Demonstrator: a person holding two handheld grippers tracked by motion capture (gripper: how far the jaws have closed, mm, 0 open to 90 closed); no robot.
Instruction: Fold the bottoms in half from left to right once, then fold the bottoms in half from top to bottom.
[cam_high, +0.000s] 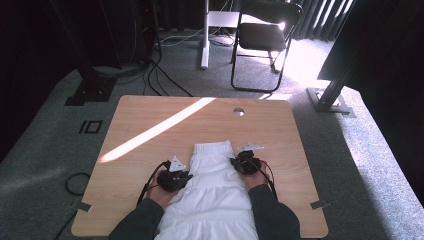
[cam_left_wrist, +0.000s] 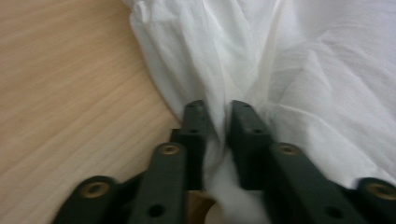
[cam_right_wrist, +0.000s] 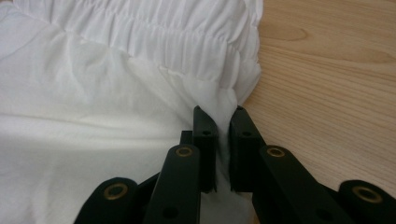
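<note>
A white skirt (cam_high: 215, 185) with a gathered elastic waistband (cam_high: 214, 148) lies flat on the wooden table (cam_high: 150, 125), waistband toward the far side. My left gripper (cam_high: 186, 176) is at its left edge, and its jaws pinch a fold of the white skirt (cam_left_wrist: 289, 79) between the pads (cam_left_wrist: 198, 126). On the right edge, just below the waistband (cam_right_wrist: 177, 42), my right gripper (cam_high: 236, 162) is shut on the skirt's side seam (cam_right_wrist: 223, 105).
A strip of sunlight (cam_high: 155, 129) crosses the tabletop, and a round cable hole (cam_high: 238, 111) sits near the far edge. Behind the table stand a black folding chair (cam_high: 265, 35) and a white desk leg (cam_high: 204, 35). Cables (cam_high: 75, 182) lie on the carpet at the left.
</note>
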